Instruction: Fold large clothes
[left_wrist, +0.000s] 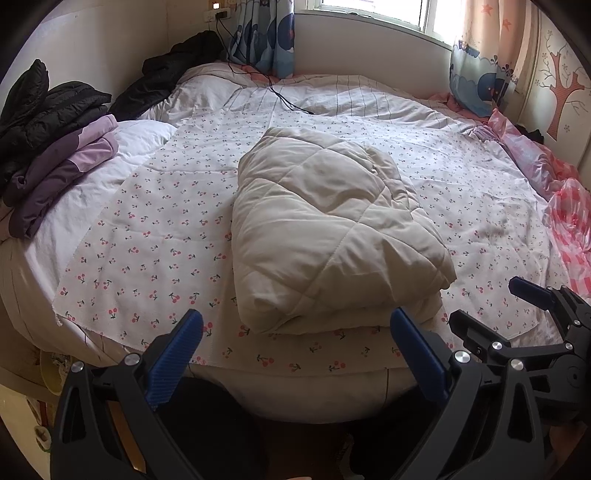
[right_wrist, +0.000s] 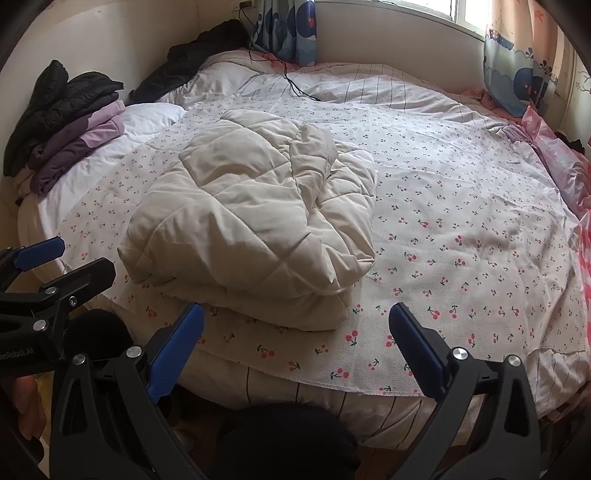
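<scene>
I held my two tongs over the near edge of the bed (left_wrist: 110, 258), my left gripper (left_wrist: 295, 354) and my right gripper (right_wrist: 295, 350) both spread wide and grasping nothing. One folded cream quilted coat (left_wrist: 325, 236) lay on the cherry-print sheet (right_wrist: 461, 240) near that edge. One stack of purple and black folded clothes (left_wrist: 55, 147) sat at the bed's left edge.

Black tool (left_wrist: 295, 350), ribbed blue pads (left_wrist: 177, 360)
</scene>
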